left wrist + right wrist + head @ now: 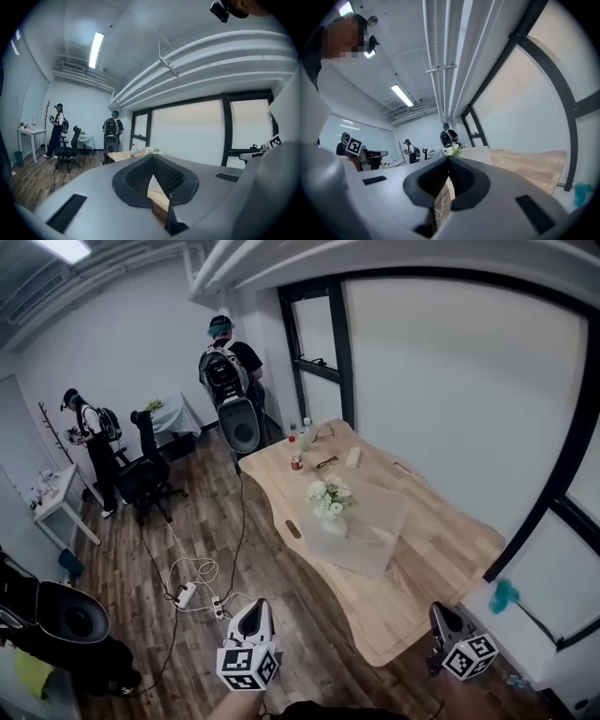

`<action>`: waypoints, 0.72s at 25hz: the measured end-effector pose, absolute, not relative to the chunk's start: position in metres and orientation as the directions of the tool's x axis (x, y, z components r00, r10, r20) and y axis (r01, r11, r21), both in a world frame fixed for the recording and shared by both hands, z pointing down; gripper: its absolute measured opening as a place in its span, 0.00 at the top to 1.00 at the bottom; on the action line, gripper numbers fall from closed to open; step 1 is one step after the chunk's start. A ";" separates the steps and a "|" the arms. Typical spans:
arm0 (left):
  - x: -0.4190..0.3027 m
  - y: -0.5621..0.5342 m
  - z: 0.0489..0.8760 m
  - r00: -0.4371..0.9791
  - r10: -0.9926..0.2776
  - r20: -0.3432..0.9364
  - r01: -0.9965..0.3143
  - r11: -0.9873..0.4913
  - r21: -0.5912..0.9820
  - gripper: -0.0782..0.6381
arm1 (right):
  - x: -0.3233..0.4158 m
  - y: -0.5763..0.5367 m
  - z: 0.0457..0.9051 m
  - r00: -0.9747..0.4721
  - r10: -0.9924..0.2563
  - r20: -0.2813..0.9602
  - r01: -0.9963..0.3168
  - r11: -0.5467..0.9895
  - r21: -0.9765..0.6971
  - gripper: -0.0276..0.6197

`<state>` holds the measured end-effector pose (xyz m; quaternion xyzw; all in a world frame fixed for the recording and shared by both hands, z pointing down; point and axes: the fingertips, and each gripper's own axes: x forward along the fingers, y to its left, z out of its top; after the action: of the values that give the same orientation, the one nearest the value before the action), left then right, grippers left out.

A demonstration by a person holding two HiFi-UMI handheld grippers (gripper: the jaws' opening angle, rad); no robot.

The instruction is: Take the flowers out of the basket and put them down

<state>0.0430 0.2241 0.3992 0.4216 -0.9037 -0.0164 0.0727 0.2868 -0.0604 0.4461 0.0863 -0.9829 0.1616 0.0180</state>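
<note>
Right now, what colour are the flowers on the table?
White flowers with green leaves; clearest in the head view.

Bright, even light from ceiling strip lamp (96, 49), soft shadows — heavy fisheye warp, dark vignette at edges, foreground v. blurry.

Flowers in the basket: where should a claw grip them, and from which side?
Probably the stems just below the white blooms of the flowers, above the basket rim, coming in sideways from the near table edge: the bunch stands upright, heads on top. The stems are too small to make out.
</note>
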 end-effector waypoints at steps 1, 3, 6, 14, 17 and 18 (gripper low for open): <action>0.044 0.220 0.399 -0.637 -0.762 0.116 -0.758 0.647 0.089 0.89 | 0.286 -0.063 0.448 -0.987 -0.144 0.070 -0.159 0.936 -0.314 0.92; 0.047 0.213 0.399 -0.643 -0.758 0.114 -0.754 0.652 0.081 0.88 | 0.284 -0.068 0.454 -0.990 -0.114 0.088 -0.135 0.946 -0.295 0.92; 0.048 0.207 0.408 -0.644 -0.752 0.140 -0.751 0.656 0.076 0.88 | 0.282 -0.080 0.467 -0.988 -0.115 0.103 -0.142 0.937 -0.319 0.92; 0.016 0.182 0.420 -0.619 -0.770 0.156 -0.770 0.634 0.074 0.88 | 0.263 -0.102 0.487 -0.978 -0.162 0.128 -0.199 0.912 -0.358 0.92; -0.006 0.171 0.426 -0.599 -0.785 0.158 -0.785 0.615 0.077 0.89 | 0.250 -0.109 0.490 -0.972 -0.197 0.129 -0.231 0.903 -0.361 0.92; -0.015 0.167 0.426 -0.593 -0.790 0.156 -0.790 0.609 0.079 0.88 | 0.245 -0.111 0.490 -0.970 -0.207 0.129 -0.240 0.903 -0.357 0.92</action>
<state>-0.0152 0.1672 0.4264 0.4423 -0.8925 -0.0005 0.0879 0.2453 -0.1107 0.4895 0.1146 -0.9744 0.1885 0.0441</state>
